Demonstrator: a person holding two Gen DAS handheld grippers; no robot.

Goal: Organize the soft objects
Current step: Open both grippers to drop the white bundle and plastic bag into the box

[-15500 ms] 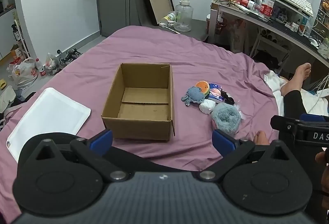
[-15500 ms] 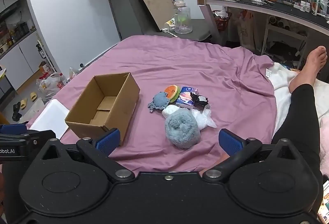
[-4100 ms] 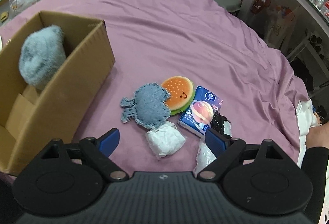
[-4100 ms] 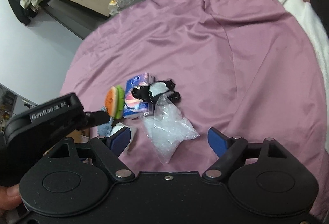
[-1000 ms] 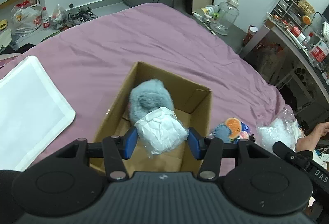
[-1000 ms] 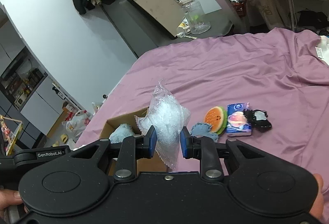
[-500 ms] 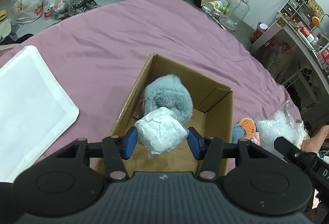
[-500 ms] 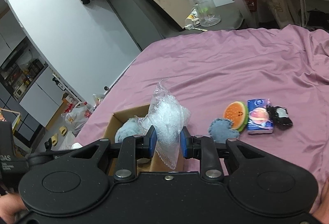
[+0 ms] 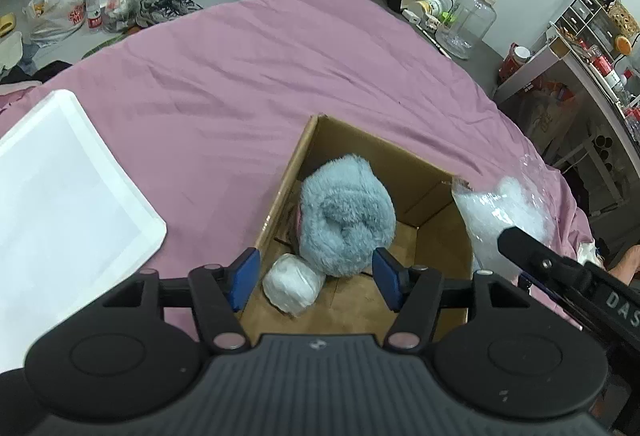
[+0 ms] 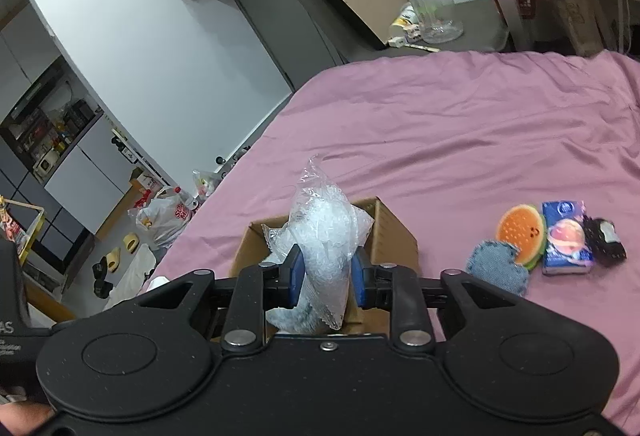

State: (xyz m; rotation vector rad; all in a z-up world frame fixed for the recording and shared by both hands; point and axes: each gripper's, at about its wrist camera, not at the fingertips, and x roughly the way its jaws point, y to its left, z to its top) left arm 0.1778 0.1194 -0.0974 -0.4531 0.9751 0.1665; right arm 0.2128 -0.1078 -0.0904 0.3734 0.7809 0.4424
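Observation:
A cardboard box (image 9: 436,192) (image 10: 394,232) sits on the purple bed. Inside lie a fluffy blue roll (image 9: 346,220) and a small white wrapped bundle (image 9: 293,283). My left gripper (image 9: 316,278) hangs open over the box, nothing between its fingers. My right gripper (image 10: 326,276) is shut on a clear plastic bag of white stuffing (image 10: 324,236) (image 9: 508,210), held over the box's right side. On the bed to the right lie a denim blue plush (image 10: 499,268), a burger plush (image 10: 522,230), a blue tissue pack (image 10: 566,238) and a black-and-white item (image 10: 604,241).
A white flat tray (image 9: 60,204) lies on the bed left of the box. A desk (image 9: 592,72) and a clear jug (image 9: 466,22) stand beyond the bed's far right. Bags and shoes (image 9: 64,10) litter the floor at the left.
My left gripper has opened and the white bundle has dropped into the box beside the blue roll. The right gripper with the stuffing bag has moved over the box.

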